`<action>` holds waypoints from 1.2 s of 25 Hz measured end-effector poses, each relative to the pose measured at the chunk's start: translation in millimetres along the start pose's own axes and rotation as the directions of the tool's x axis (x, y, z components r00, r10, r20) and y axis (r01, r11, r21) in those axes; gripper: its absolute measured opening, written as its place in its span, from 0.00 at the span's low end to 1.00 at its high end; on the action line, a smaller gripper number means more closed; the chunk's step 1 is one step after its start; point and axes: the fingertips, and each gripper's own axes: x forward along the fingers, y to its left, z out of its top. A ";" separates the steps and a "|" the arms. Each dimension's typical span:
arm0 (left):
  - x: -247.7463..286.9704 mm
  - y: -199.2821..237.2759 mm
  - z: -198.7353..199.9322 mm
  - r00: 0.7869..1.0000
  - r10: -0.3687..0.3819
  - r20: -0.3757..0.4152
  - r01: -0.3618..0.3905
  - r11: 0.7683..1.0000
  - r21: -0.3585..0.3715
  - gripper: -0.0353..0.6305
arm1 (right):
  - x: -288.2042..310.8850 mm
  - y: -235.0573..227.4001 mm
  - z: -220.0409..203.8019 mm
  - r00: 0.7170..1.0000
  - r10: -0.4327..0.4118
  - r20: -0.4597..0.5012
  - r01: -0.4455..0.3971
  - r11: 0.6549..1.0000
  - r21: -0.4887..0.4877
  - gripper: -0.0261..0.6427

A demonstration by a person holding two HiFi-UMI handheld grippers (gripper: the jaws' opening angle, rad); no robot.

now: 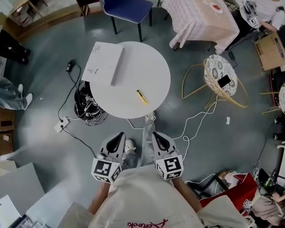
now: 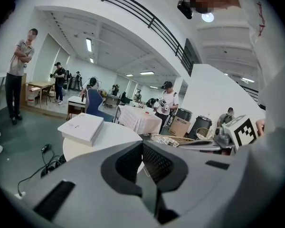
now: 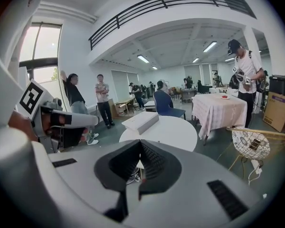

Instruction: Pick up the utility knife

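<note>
The utility knife (image 1: 142,97) is a slim yellow one lying on the round white table (image 1: 152,70), near the table's front edge. Both grippers hang close to the person's body, well short of the table. The left gripper (image 1: 118,137) and the right gripper (image 1: 156,137) are side by side, each shut and holding nothing. In the left gripper view the left gripper (image 2: 142,145) has its dark pads meeting, with the table (image 2: 109,137) beyond. In the right gripper view the right gripper (image 3: 140,144) is likewise closed before the table (image 3: 173,129). Neither gripper view shows the knife.
A flat white box (image 1: 103,63) lies on the table's left half. A blue chair (image 1: 126,6) and a cloth-covered table (image 1: 199,13) stand behind. A wicker chair (image 1: 221,77) stands to the right. Cables and a power strip (image 1: 62,124) lie on the floor at left. People stand around the room.
</note>
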 end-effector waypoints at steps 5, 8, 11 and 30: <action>-0.3 -1.0 -10.2 1.000 0.010 -0.017 -0.011 1.000 -0.017 0.07 | -2.6 3.9 -14.9 0.999 0.023 -0.028 -0.022 1.000 0.012 0.06; 0.1 -2.5 -12.4 1.000 0.009 -0.021 -0.010 1.000 -0.021 0.07 | -2.8 5.3 -14.6 0.999 0.039 -0.011 -0.039 0.999 0.002 0.07; 1.1 -3.9 -11.9 1.000 0.006 -0.018 -0.006 1.000 -0.020 0.07 | -1.9 4.5 -16.1 0.999 0.041 -0.015 -0.041 0.999 -0.010 0.16; -2.1 -1.6 -6.7 1.000 0.021 -0.003 -0.021 0.999 -0.039 0.07 | 66.6 -38.4 -66.9 0.986 0.025 -0.166 -0.024 1.000 0.005 0.19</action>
